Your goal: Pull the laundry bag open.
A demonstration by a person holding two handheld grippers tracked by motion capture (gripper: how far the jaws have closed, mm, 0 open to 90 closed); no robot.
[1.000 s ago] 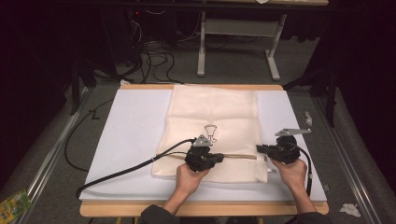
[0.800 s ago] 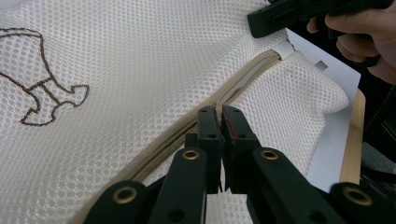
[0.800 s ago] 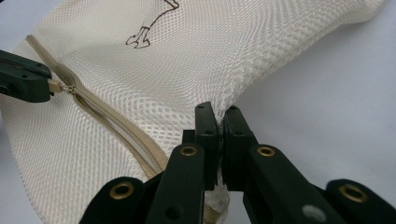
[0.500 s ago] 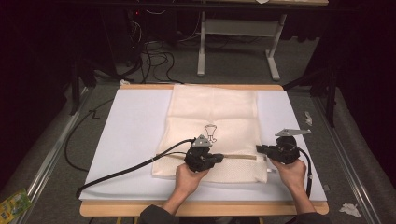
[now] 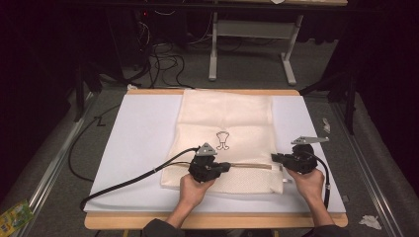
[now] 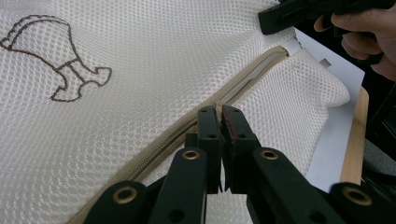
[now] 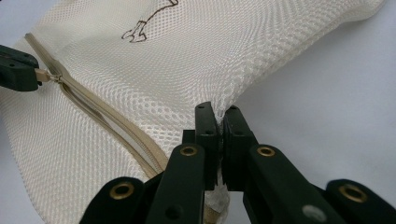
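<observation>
High view: mid-unzip of mesh bag nr surface's front edge. Left tongs clenched on zip pull, right tongs clenched on bag edge. Next: prob. draw pull along zipper, keep edge taut.

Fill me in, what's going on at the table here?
A person is working the zipper of a cream mesh laundry bag lying flat on the white table. The left hand-held gripper is shut on the zipper pull, partway along the zip. The right hand-held gripper pinches the bag's edge at the zipper's end, apparently to brace it.
</observation>
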